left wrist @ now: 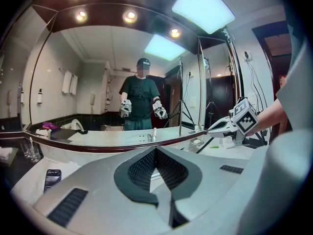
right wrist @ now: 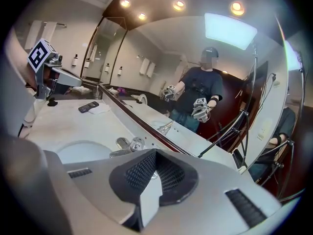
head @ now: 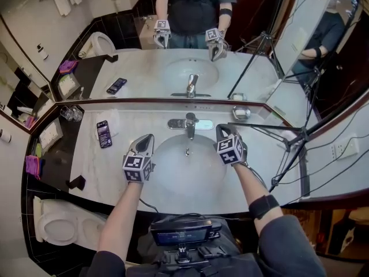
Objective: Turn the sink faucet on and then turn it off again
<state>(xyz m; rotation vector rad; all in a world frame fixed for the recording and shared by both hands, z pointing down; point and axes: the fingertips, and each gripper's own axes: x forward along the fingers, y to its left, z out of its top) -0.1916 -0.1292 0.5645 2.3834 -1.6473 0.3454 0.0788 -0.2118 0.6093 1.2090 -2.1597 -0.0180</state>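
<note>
The chrome faucet [head: 190, 123] stands at the back of the white oval basin [head: 173, 172], its spout pointing toward me. I cannot make out any stream of water. My right gripper [head: 219, 129] hangs just right of the faucet, apart from it, shut and with nothing between the jaws. In the right gripper view the right gripper [right wrist: 155, 152] has its tips together, and the faucet [right wrist: 128, 145] lies just left of and beyond them. My left gripper [head: 150, 138] hovers over the basin's left rim, also shut and empty. The left gripper [left wrist: 155, 150] hides the faucet in its own view.
A phone [head: 104, 133] lies on a white cloth left of the basin, with drinking glasses [head: 72, 114] behind it. A small chrome dish [head: 241, 113] sits at the back right. A black tripod [head: 288, 138] stands over the counter's right end. A large mirror [head: 190, 39] backs the counter. A toilet [head: 57, 224] is at lower left.
</note>
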